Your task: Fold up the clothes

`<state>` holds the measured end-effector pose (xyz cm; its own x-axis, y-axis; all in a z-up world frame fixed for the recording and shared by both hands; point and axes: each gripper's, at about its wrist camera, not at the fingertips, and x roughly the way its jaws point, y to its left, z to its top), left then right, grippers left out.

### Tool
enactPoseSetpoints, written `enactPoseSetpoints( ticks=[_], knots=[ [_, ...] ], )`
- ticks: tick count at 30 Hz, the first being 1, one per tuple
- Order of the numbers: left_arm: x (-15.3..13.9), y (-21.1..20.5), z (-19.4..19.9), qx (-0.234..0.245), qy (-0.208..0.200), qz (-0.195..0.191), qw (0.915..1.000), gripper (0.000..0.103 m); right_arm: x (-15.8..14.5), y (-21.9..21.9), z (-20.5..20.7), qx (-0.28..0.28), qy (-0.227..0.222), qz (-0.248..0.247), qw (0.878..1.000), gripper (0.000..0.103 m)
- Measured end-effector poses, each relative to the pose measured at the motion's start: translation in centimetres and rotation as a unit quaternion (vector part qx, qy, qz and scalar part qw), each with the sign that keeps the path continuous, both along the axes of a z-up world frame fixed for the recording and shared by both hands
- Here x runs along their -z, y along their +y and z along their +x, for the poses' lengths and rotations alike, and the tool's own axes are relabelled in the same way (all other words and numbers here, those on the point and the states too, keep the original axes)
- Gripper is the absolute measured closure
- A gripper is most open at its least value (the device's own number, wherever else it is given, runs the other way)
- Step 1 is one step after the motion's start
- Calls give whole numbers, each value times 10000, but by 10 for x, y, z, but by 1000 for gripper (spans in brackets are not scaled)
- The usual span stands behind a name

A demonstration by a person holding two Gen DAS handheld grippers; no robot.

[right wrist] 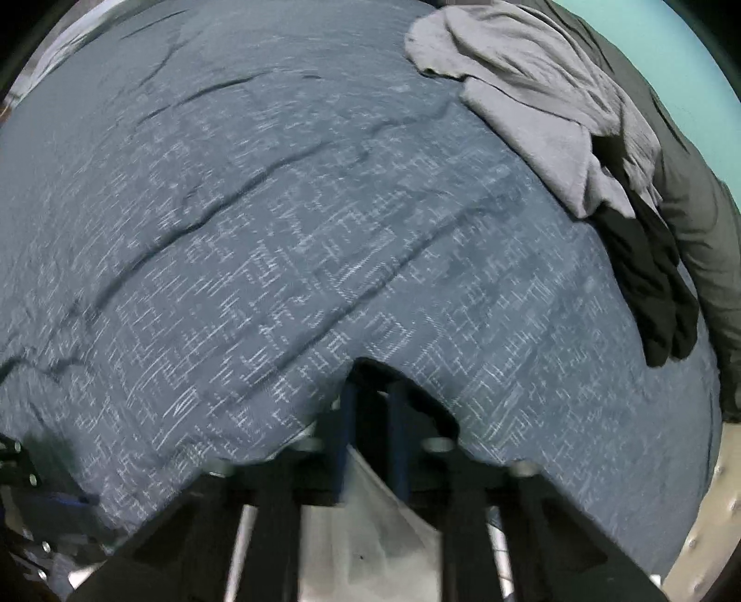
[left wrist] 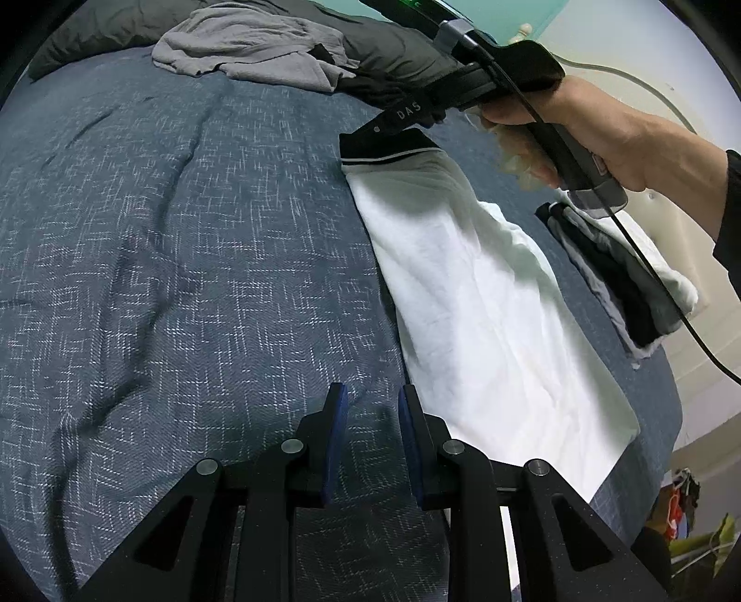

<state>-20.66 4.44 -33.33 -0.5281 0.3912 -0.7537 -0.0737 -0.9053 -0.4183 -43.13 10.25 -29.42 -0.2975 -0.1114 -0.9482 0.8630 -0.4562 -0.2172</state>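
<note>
A white garment with a black collar (left wrist: 481, 296) lies as a long folded strip on the blue bedspread (left wrist: 185, 259). My left gripper (left wrist: 370, 403) is open and empty, low over the bedspread just left of the garment's near end. My right gripper (left wrist: 379, 132) is at the black collar end in the left wrist view. In the right wrist view its fingers (right wrist: 370, 393) have a gap between them, with dark collar fabric at the tips and white cloth (right wrist: 370, 532) beneath. Whether the fingers pinch the collar cannot be told.
A crumpled grey garment (left wrist: 250, 41) and a black one (right wrist: 648, 287) lie at the far side of the bed (right wrist: 278, 231) against a dark pillow. A folded stack of black, grey and white clothes (left wrist: 616, 273) sits right of the white garment near the bed edge.
</note>
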Motion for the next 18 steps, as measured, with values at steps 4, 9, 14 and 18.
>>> enactPoseSetpoints(
  ticks=[4,9,14,18],
  knots=[
    [0,-1,0,-9,0,3,10000,78,-3,3,1,-17,33,-70,10000,101],
    [0,6,1,103,24,14,9999,78,-25,15,-16,549,-16,-727,9958,101],
    [3,20,3,290,-3,-38,9996,78,-39,14,-36,979,-84,-1135,9887,101],
    [5,22,3,324,-30,-64,9995,78,-32,6,-48,1047,-27,-1064,9888,101]
  ],
)
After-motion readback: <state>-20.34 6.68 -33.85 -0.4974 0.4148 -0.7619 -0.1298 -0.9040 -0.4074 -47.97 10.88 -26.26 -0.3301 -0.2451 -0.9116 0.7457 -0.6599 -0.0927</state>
